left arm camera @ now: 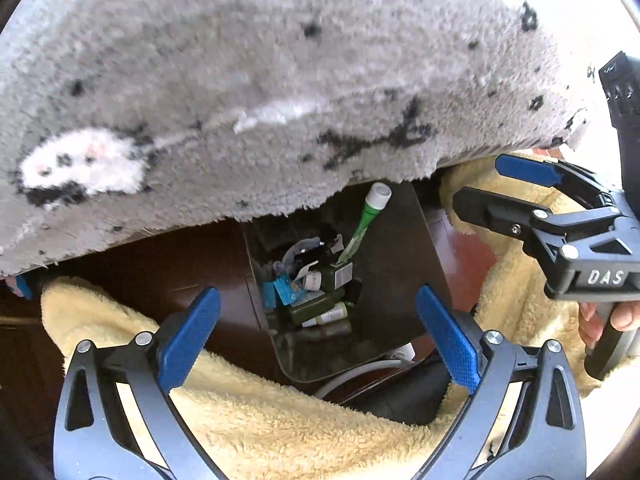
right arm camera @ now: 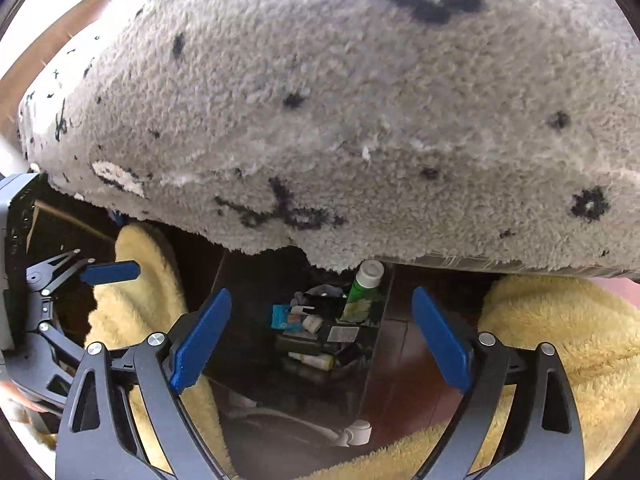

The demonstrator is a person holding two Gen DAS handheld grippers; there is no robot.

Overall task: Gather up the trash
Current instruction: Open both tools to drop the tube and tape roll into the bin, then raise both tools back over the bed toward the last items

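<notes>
A dark trash bin was seen standing on the floor just below the edge of a grey patterned rug, already filled with small bottles and wrappers, a green tube with a white cap leaning upright in it, its long axis running up toward the rug. The left gripper and the right gripper were both held wide open and empty above the bin's mouth. The bin lay straight ahead of each claw, the left judged slightly nearer.

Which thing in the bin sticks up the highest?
The green tube with the white cap. It stands leaning in the bin, poking above the small bottles lying flat.
</notes>
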